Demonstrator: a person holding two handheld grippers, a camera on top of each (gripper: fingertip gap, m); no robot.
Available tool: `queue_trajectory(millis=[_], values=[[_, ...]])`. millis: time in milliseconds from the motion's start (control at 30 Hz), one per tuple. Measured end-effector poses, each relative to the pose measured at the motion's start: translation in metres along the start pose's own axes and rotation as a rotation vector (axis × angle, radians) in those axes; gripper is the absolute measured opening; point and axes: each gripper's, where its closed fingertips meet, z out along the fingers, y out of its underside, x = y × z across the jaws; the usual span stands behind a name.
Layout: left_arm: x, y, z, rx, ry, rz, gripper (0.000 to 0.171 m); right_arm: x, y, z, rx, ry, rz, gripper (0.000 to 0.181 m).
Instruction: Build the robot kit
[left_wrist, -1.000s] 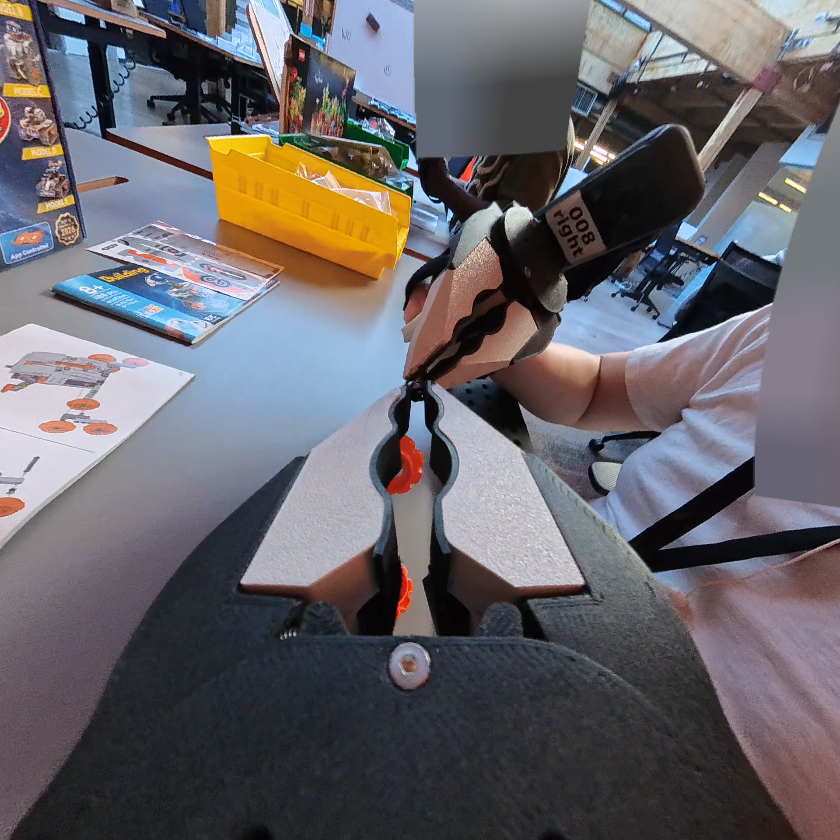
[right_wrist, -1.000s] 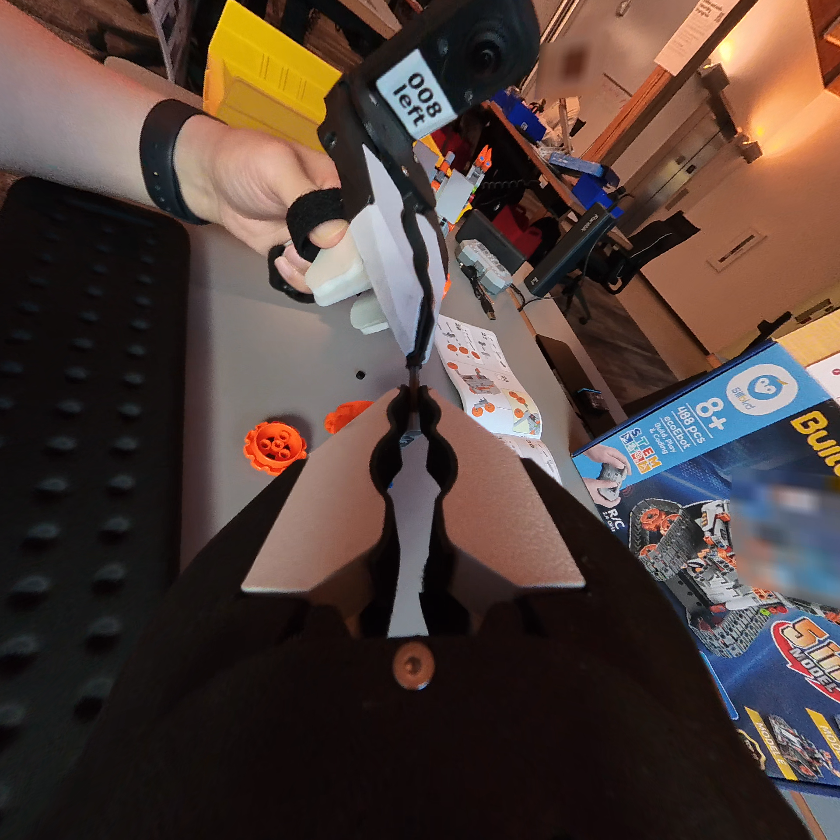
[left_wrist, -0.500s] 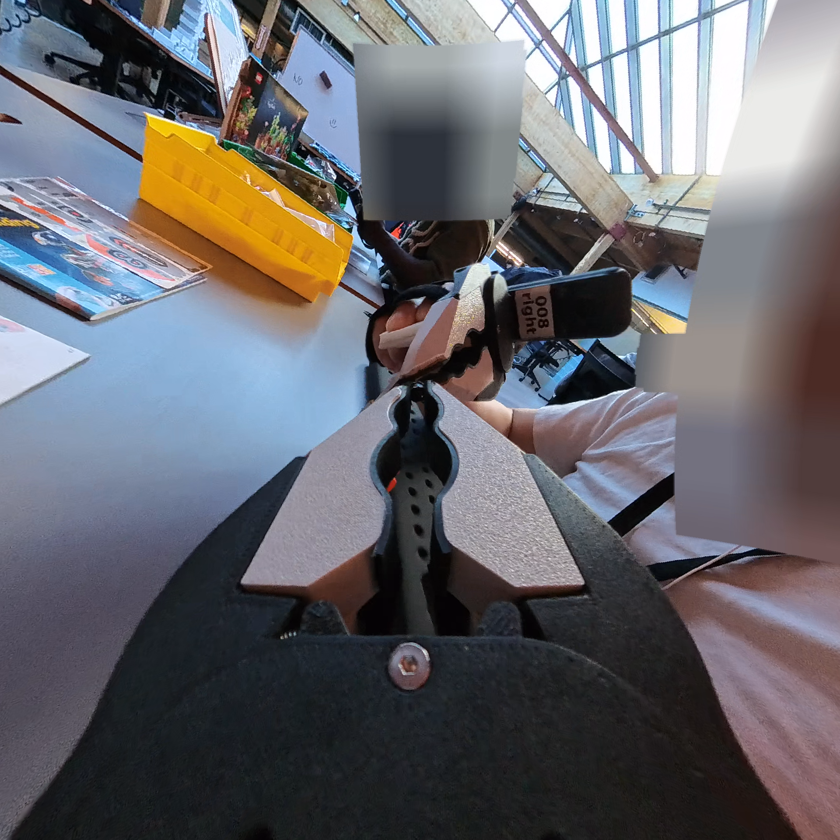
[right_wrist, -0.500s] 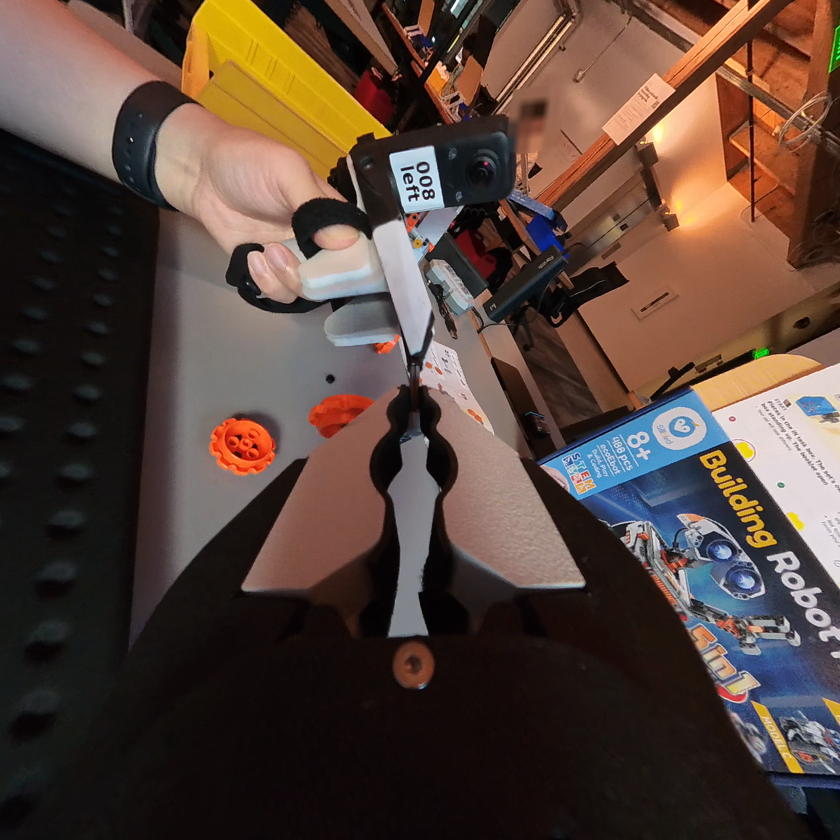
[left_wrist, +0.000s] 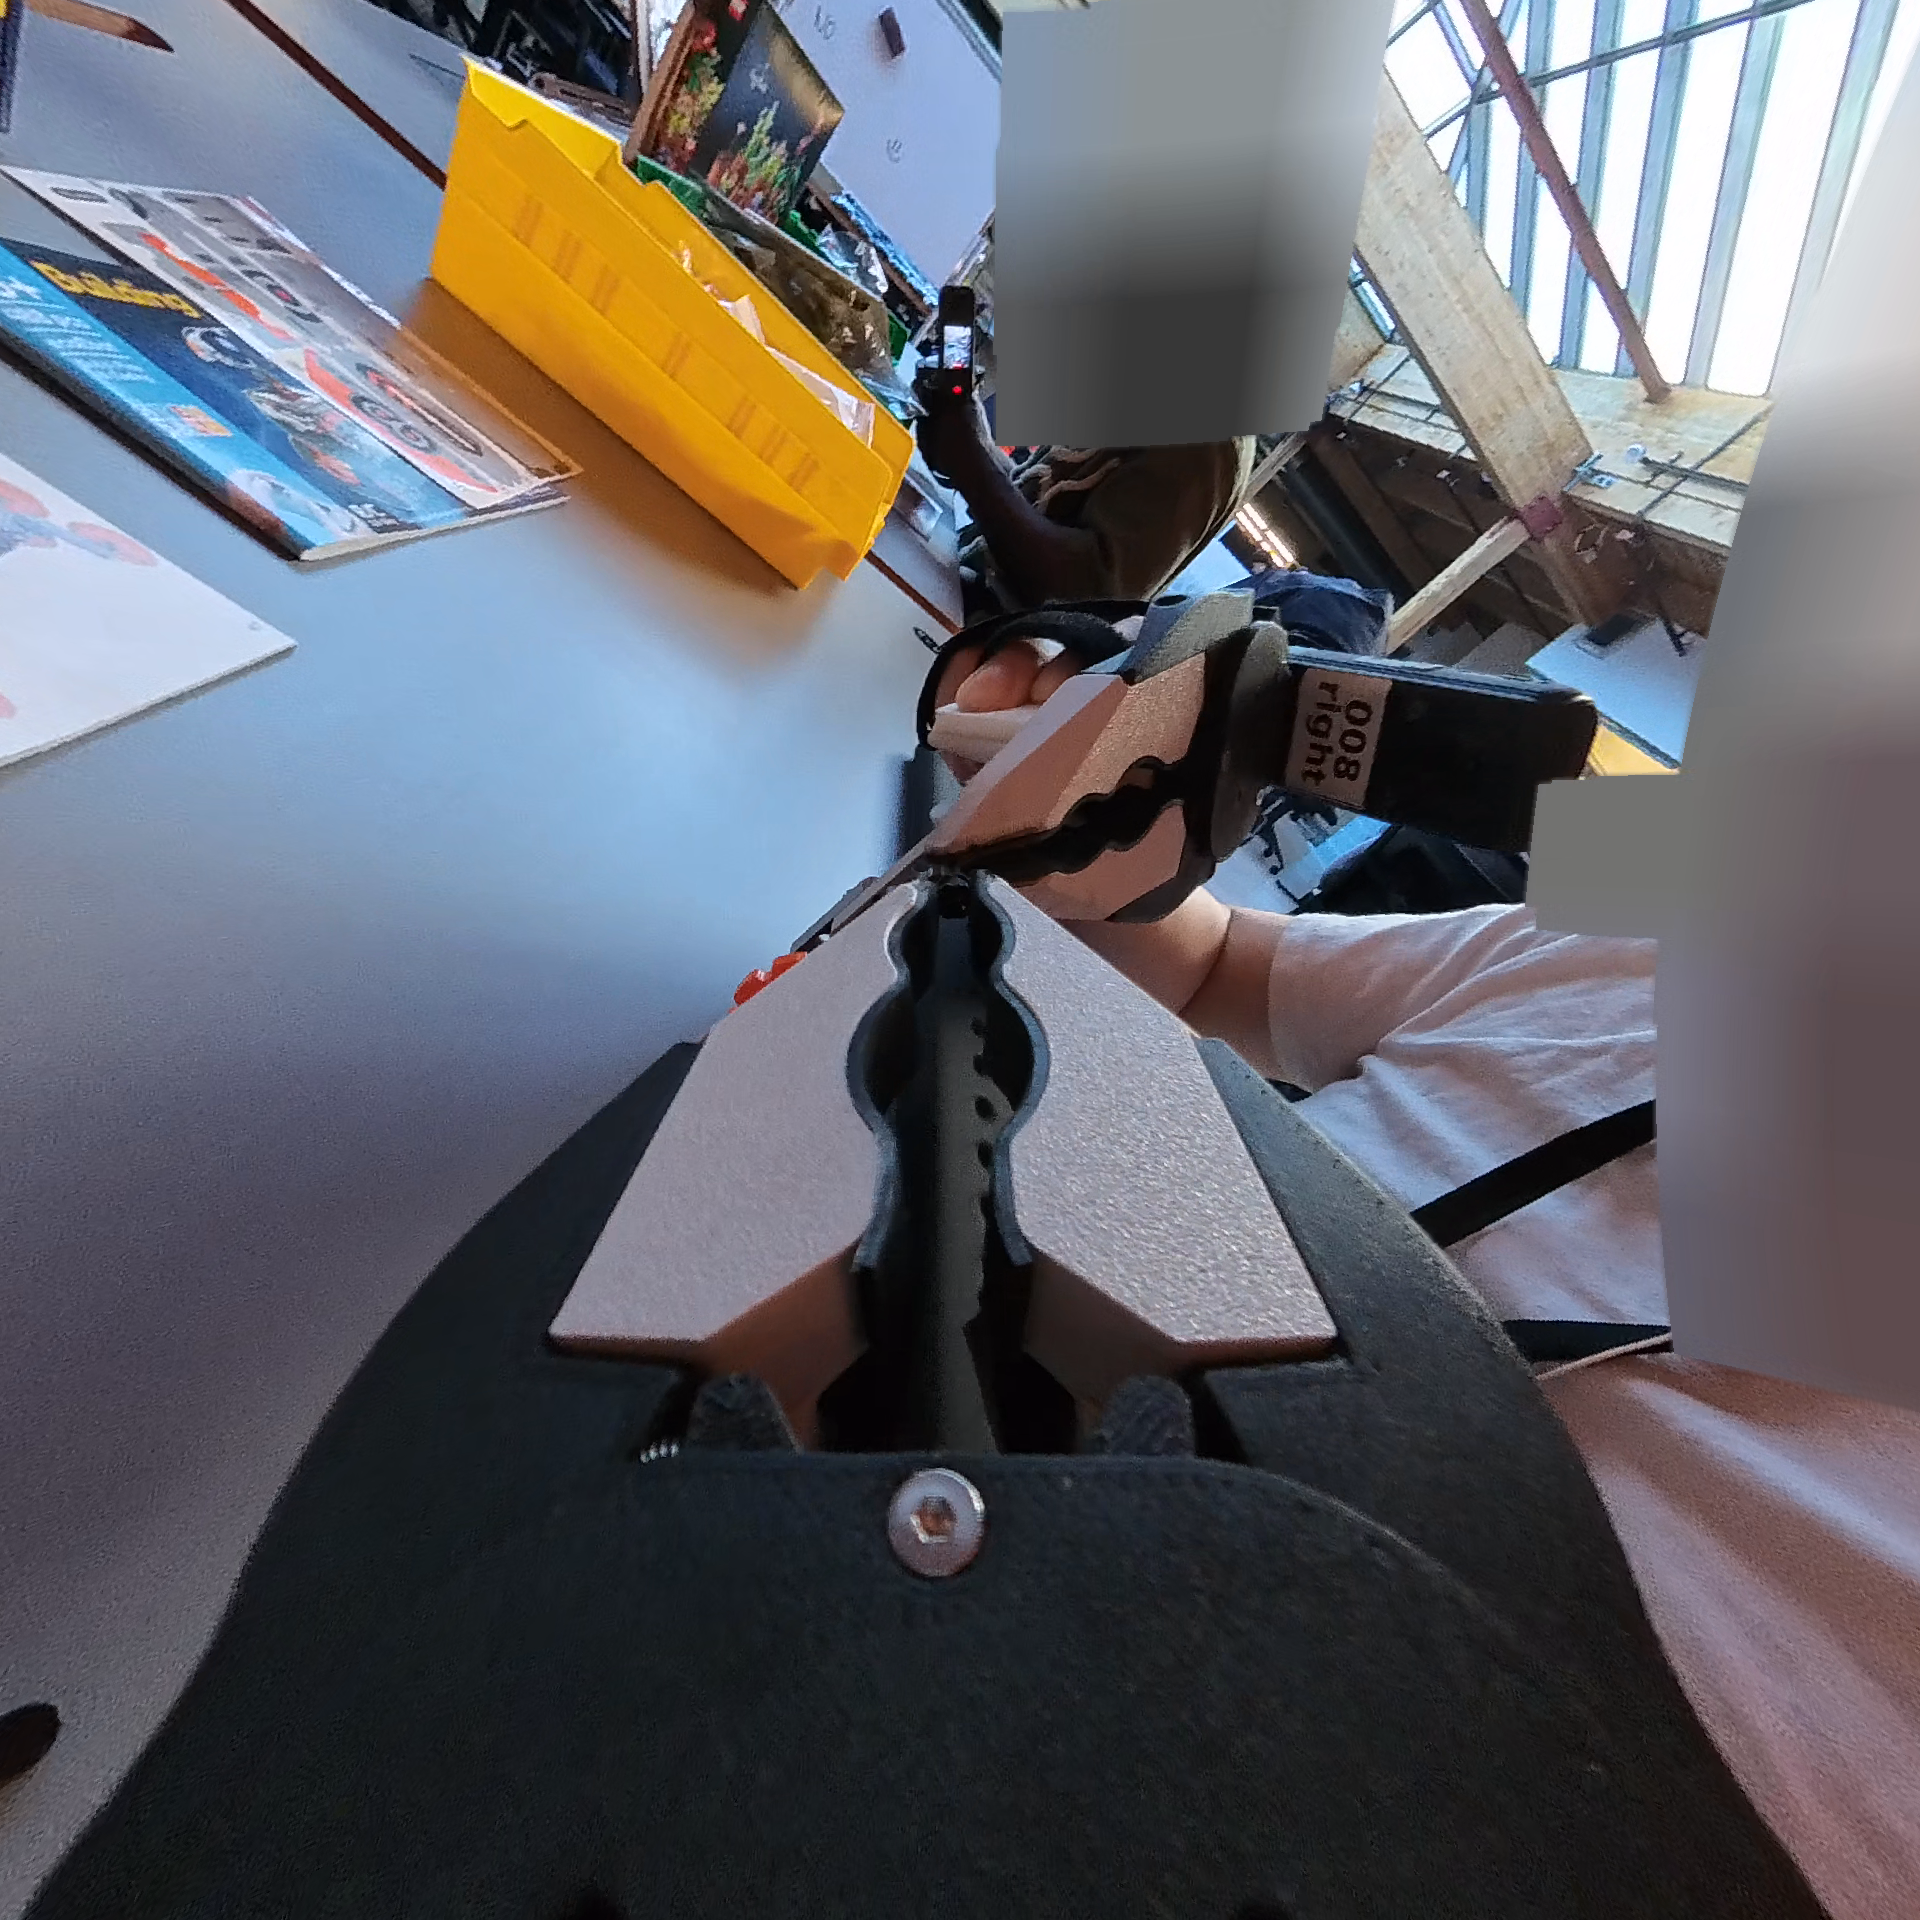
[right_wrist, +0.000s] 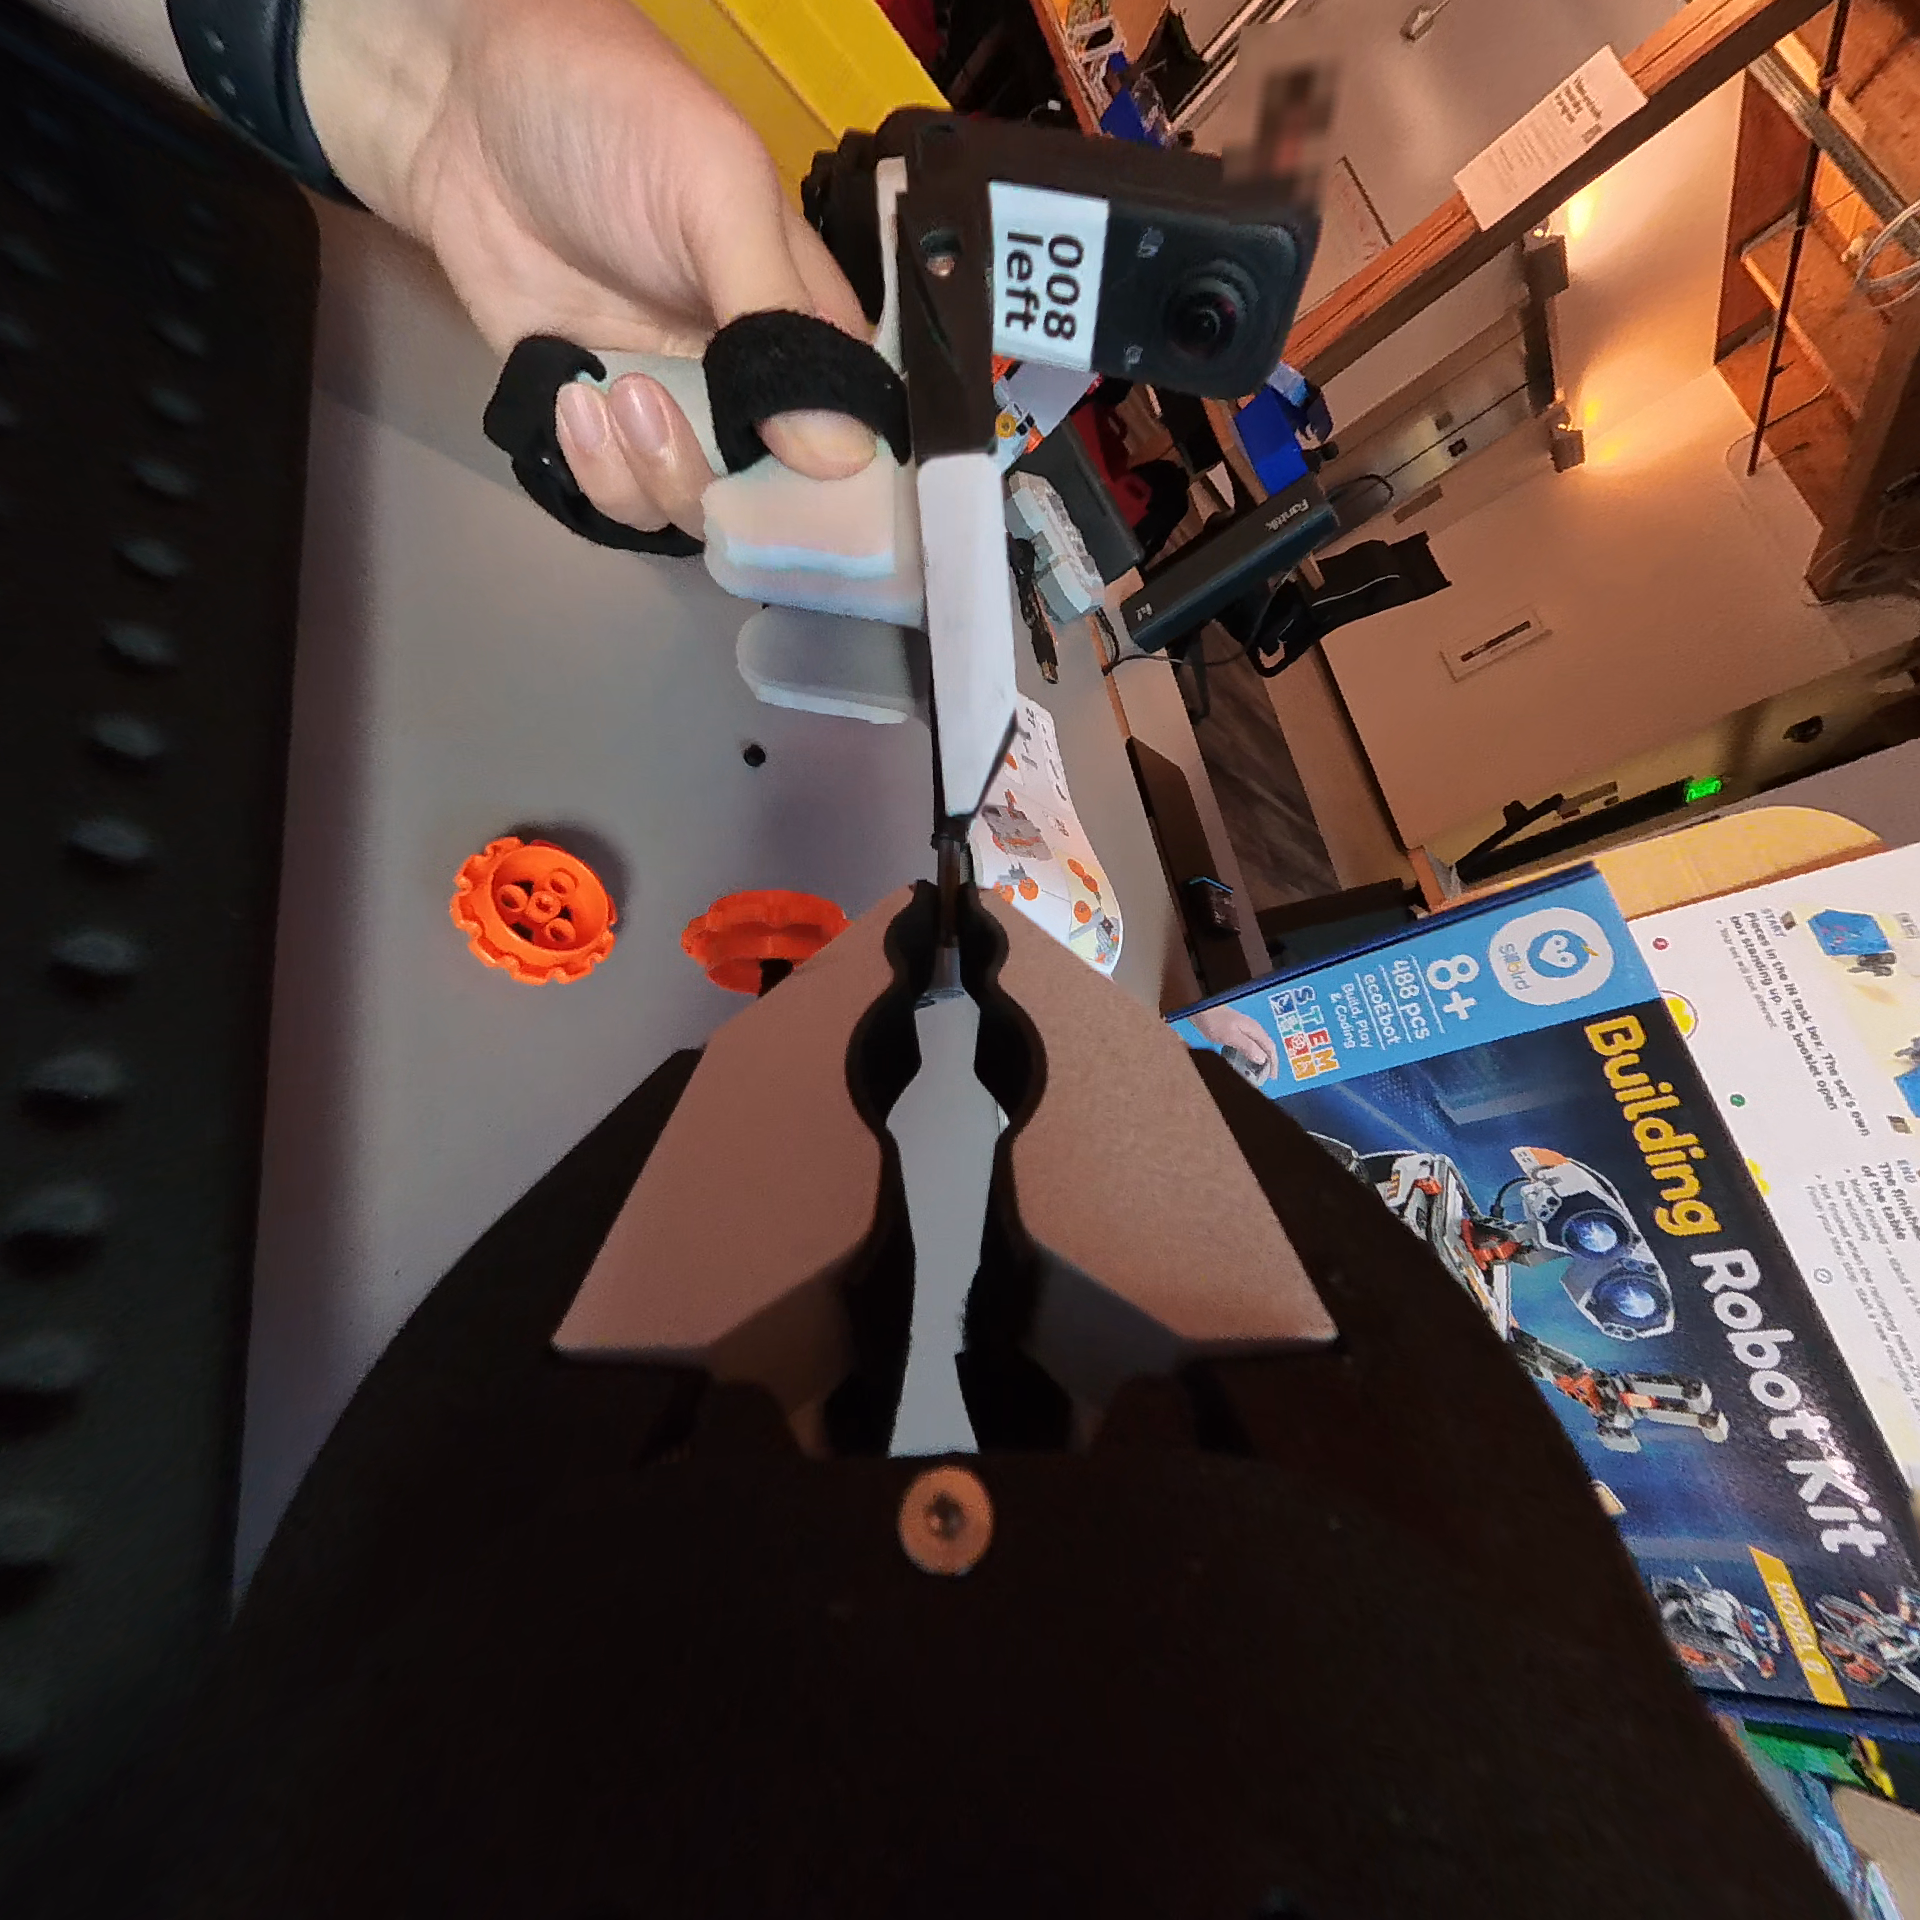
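Small dark pin (right_wrist: 948, 854) is pinched tip to tip between clenched left gripper (left_wrist: 951, 891) and right gripper (right_wrist: 943, 902); orange gears (right_wrist: 534, 910) are seen fully only from the right wrist.

Each wrist camera looked closely along its own fingers toward the other, tips meeting above the grey table (left_wrist: 436, 831), which both views shared.

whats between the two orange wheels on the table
Nothing: in the right wrist view a bare strip of grey table separates the flat-lying orange wheel from the second orange wheel.
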Motion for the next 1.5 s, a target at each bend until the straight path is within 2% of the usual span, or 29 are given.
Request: queue_trajectory(millis=[167,300,467,633,1300,1433,1500], values=[[-0.005,-0.004,-0.001,0.04,-0.06,0.019,0.004,0.004,0.004,0.004,-0.012,0.011,0.114,0.002],[-0.01,-0.002,-0.001,0.016,-0.112,0.058,0.004,0.002,0.007,0.007,-0.036,0.007,0.106,0.001],[-0.012,0.006,0.0,-0.037,-0.114,0.057,0.004,-0.006,0.009,0.008,-0.032,-0.038,0.103,0.001],[-0.009,0.008,0.001,-0.047,-0.074,0.037,0.004,-0.007,0.006,0.007,0.002,-0.063,0.131,0.002],[-0.017,0.014,0.003,-0.071,-0.116,0.064,0.004,-0.013,0.013,0.012,-0.028,-0.086,0.167,0.002],[-0.019,0.011,0.004,-0.056,-0.123,0.063,0.004,-0.011,0.015,0.014,-0.027,-0.082,0.197,0.002],[-0.018,0.001,0.002,-0.032,-0.135,0.113,0.005,-0.003,0.014,0.014,-0.001,-0.07,0.275,0.002]])
